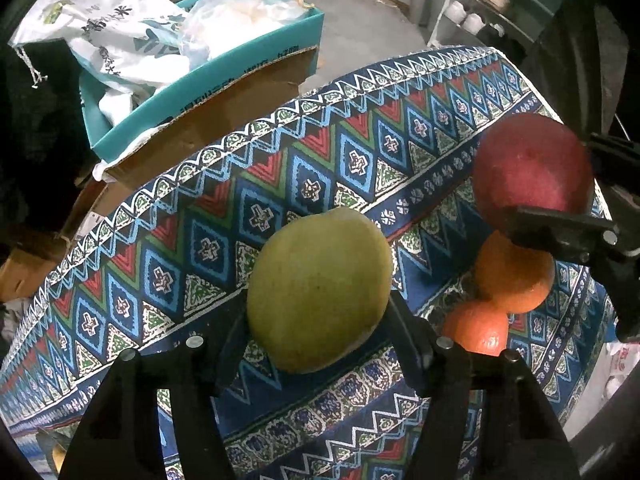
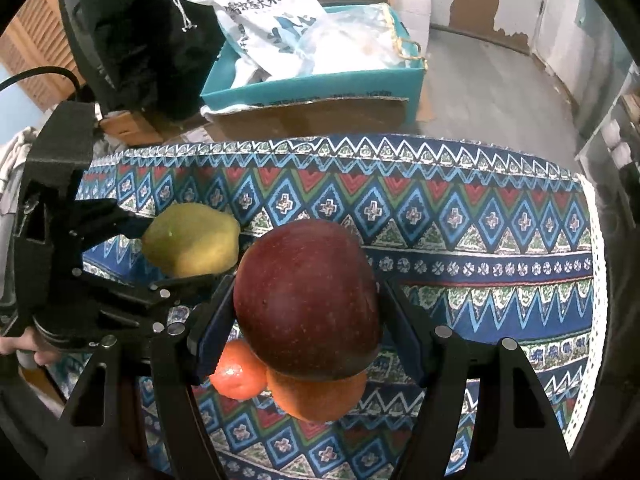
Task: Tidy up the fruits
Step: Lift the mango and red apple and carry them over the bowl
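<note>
My left gripper [image 1: 318, 312] is shut on a yellow-green pear [image 1: 320, 288] and holds it over the patterned tablecloth [image 1: 224, 208]. My right gripper [image 2: 306, 312] is shut on a dark red apple [image 2: 306, 296], also held above the cloth. Two oranges [image 2: 316, 398] [image 2: 238, 372] lie on the cloth right under the apple. In the left wrist view the apple [image 1: 532, 172] sits in the right gripper [image 1: 560, 184] at the right, above the two oranges [image 1: 516, 276] [image 1: 476, 328]. In the right wrist view the pear [image 2: 192, 240] sits in the left gripper [image 2: 168, 252] at the left.
Beyond the table's far edge stands a teal cardboard box [image 2: 312, 88] with white bags [image 2: 264, 20] in it, on brown cardboard [image 1: 224, 120]. A white shelf with shoes [image 1: 480, 4] stands at the far right. The cloth [image 2: 480, 240] covers the table right of the apple.
</note>
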